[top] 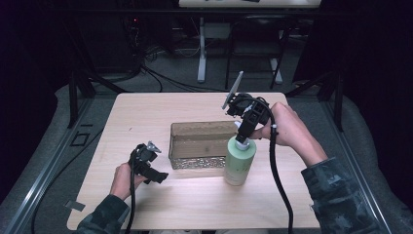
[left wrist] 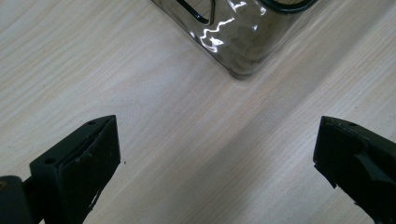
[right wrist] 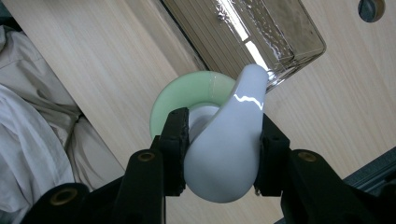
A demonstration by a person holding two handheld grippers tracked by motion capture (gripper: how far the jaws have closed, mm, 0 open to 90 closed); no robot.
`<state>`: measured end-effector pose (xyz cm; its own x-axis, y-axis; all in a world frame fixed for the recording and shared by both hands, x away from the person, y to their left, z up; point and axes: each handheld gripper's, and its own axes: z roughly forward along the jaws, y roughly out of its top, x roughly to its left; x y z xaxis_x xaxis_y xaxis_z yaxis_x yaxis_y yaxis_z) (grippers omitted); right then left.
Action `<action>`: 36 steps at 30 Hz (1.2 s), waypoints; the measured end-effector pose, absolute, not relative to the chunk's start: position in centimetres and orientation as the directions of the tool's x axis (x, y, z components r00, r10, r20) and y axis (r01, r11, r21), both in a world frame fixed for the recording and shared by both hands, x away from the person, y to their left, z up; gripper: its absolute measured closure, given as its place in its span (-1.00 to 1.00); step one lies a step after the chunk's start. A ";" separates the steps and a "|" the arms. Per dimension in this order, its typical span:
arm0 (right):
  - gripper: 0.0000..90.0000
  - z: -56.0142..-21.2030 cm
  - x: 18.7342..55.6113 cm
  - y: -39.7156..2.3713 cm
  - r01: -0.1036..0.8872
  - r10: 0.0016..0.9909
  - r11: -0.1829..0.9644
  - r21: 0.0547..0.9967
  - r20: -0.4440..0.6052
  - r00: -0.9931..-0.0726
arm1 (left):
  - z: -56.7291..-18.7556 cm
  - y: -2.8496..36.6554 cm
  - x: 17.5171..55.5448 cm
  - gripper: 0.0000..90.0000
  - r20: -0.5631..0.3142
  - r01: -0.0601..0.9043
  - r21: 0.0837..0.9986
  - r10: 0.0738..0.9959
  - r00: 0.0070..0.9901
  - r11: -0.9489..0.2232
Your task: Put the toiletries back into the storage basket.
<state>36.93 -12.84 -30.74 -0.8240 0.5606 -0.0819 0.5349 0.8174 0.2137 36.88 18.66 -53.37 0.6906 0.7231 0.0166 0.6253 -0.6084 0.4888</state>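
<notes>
Right gripper (right wrist: 219, 154) clamped on pump bottle (top: 239, 163) — beside basket (top: 195, 161), left gripper (left wrist: 215, 158) agape

I see the table (left wrist: 140, 93) as pale wood-look laminate, smooth and matt with fine grain. At its twelve o'clock edge the bin (left wrist: 243, 42) looks like smoky, rippled clear plastic, very glossy. The bottle (top: 238, 163) is pale green satin plastic; its white pump head (right wrist: 229, 149) shines smooth. The right gripper (right wrist: 219, 154) pads look rough, matt black rubber.
</notes>
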 end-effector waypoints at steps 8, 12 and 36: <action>0.39 -29.9 36.9 -12.7 0.529 0.552 0.825 0.199 -0.089 -0.829 | -53.4 18.7 37.0 -0.98 0.014 0.625 0.485 0.720 0.693 -0.612; 0.38 -29.5 36.9 -12.6 0.525 0.549 0.827 0.199 -0.091 -0.831 | -53.5 18.7 37.1 -0.98 0.009 0.629 0.481 0.721 0.693 -0.611; 0.39 -26.5 37.2 -12.4 0.513 0.540 0.831 0.214 -0.093 -0.836 | -53.5 18.7 37.3 -0.98 0.002 0.632 0.482 0.722 0.692 -0.607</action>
